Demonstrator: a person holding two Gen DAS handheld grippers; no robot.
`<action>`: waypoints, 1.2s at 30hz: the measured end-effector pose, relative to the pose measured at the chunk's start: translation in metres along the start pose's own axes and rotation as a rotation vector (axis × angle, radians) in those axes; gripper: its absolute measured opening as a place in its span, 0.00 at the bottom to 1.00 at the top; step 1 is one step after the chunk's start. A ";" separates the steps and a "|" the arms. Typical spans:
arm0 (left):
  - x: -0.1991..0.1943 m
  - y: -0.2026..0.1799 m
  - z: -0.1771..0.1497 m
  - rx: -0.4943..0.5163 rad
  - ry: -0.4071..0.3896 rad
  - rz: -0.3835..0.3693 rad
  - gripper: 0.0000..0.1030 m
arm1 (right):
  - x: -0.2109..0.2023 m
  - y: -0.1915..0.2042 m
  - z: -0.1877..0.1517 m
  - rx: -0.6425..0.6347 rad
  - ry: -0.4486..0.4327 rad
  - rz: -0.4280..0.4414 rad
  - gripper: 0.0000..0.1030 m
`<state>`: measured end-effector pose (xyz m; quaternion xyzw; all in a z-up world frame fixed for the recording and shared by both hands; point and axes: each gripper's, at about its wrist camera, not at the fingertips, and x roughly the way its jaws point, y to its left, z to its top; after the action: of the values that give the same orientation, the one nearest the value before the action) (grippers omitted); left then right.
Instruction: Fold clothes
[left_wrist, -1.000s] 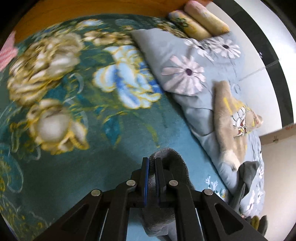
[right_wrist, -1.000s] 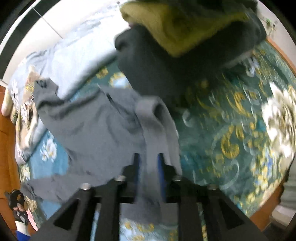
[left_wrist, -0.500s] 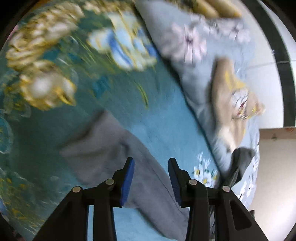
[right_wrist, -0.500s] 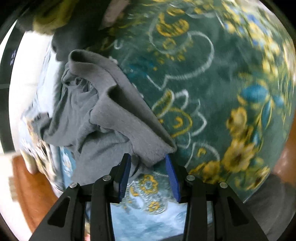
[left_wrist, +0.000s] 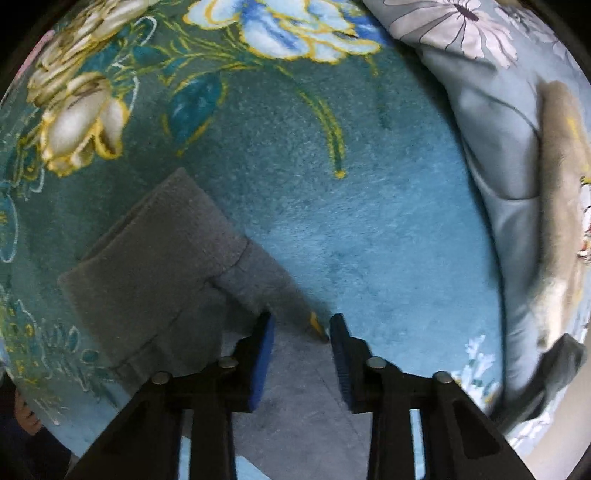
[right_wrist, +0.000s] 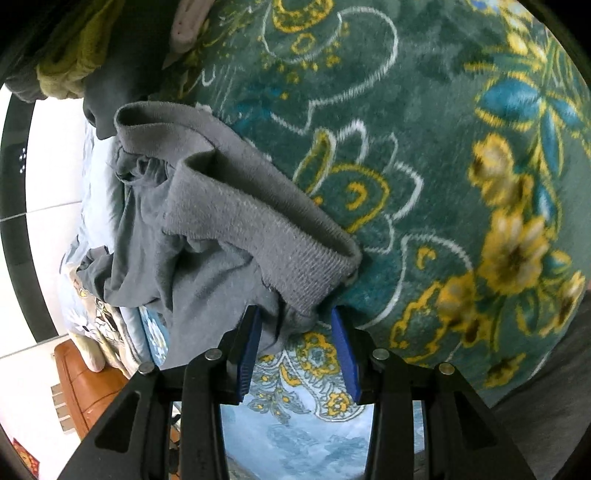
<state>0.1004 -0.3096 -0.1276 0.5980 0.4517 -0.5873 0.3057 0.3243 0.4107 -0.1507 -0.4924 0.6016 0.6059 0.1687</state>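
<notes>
L gripper points almost straight down at the grey garment, jaws closing but pads not pressing anything yet; grey fabric lies under and between them, so not a grip so far, prob. lining up on an edge. The cuff end of the garment lies flat on the floral blanket, spread out w/ one layer lapped over another. R gripper is parted w/ a bunched bit of the same grey garment sitting between the pads; pads look clear of the cloth, so released, not clenched. The ribbed hem stands rolled up beside it, body still rumpled toward the bed edge, so it prob. needs flattening before a fold. Further out: pale flowered bedding and a pile of dark and yellow-green clothes, likely waiting their turn.
</notes>
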 end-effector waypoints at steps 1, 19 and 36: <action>0.000 0.001 0.000 -0.007 -0.003 0.007 0.23 | 0.001 -0.001 0.000 0.008 -0.006 0.000 0.39; -0.103 -0.011 -0.050 0.215 -0.217 -0.195 0.03 | -0.042 0.044 0.008 -0.210 -0.110 0.108 0.10; -0.064 0.198 -0.142 0.243 -0.182 -0.166 0.03 | -0.075 0.027 0.030 -0.462 -0.093 -0.111 0.09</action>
<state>0.3447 -0.2743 -0.0803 0.5355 0.3959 -0.7124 0.2213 0.3247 0.4607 -0.0818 -0.5219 0.4105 0.7393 0.1120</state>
